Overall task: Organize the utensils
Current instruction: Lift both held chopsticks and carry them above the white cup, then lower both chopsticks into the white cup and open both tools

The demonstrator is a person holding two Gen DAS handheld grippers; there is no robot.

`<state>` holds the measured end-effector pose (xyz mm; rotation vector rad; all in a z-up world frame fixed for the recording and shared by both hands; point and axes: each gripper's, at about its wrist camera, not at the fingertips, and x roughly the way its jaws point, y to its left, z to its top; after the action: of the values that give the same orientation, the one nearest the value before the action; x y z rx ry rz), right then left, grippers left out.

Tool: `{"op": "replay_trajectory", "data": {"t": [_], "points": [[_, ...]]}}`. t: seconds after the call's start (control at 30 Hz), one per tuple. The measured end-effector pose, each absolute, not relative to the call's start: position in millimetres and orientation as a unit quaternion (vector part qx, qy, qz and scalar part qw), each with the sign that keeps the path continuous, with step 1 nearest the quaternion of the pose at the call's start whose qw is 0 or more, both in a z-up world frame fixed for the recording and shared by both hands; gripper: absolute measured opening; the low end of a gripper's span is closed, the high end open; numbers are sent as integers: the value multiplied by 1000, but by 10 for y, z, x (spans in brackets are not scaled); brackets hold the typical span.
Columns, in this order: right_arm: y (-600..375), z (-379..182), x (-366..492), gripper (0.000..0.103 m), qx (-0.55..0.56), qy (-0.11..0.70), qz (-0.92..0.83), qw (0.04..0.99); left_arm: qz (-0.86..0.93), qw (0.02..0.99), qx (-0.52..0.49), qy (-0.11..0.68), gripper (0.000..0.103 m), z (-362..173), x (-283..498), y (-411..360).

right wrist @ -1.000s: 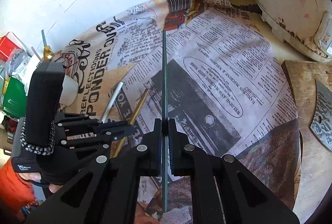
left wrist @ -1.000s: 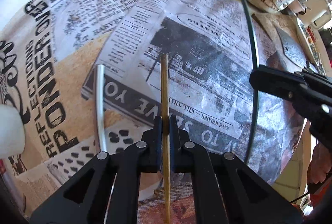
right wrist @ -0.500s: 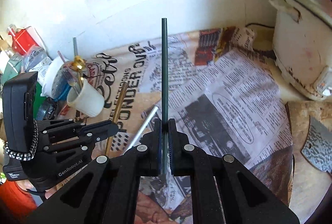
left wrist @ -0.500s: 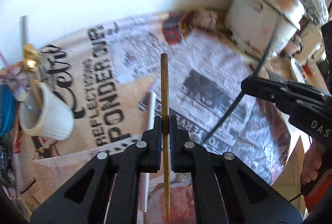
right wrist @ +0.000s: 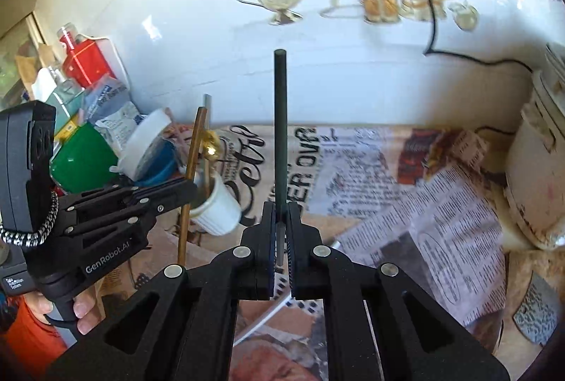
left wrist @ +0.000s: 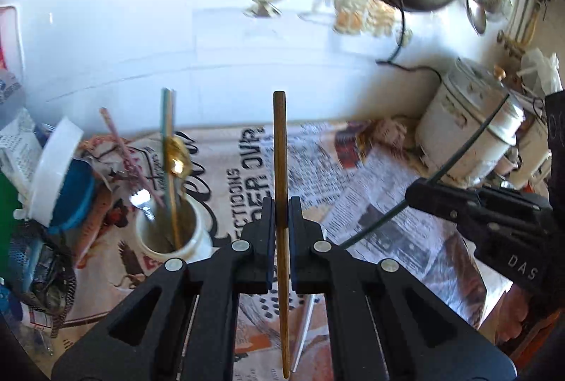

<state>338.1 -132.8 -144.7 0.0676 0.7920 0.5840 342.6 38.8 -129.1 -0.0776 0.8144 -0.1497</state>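
Observation:
My left gripper (left wrist: 281,216) is shut on a brown wooden stick (left wrist: 280,148) and holds it upright above the newspaper. My right gripper (right wrist: 281,222) is shut on a dark green stick (right wrist: 281,119), also upright. A white cup (left wrist: 174,236) with several utensils, one of them a gold spoon (left wrist: 178,160), stands to the left of the left gripper. In the right wrist view the cup (right wrist: 217,208) is just behind the left gripper (right wrist: 192,188) and its brown stick (right wrist: 190,176). A silver straw (left wrist: 305,324) lies on the paper below.
Newspaper (left wrist: 381,190) covers the counter. A white rice cooker (left wrist: 469,134) stands at the right, a wooden board with a blade (right wrist: 536,310) near it. Bottles, a green cup (right wrist: 83,158) and a blue-lidded tub (left wrist: 67,190) crowd the left. A white tiled wall is behind.
Both grippers have tilted up from looking down at the newspaper to facing the wall, each with its stick held. The left gripper has moved closer to the white cup.

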Motion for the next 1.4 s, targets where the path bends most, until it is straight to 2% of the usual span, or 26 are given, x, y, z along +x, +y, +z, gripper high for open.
{"op": "replay_trajectory", "data": {"t": [0.4,0.77,1.07,1.4], "points": [[-669,-1131,3476,5,16,345,328,879,-6,939,-72,335,5,-889,3468,1119],[-224,-1115,3612,5,11,342,345,874,32,948,-89,304,5,-748,3691,1605],[-6,-1317,3802,5,4,368,338,866,49,950,-105,291,5,-926,4050,1796],[172,-1673,4032,5,-8,415,325,850,65,944,-114,304,5,-1466,4353,1894]]}}
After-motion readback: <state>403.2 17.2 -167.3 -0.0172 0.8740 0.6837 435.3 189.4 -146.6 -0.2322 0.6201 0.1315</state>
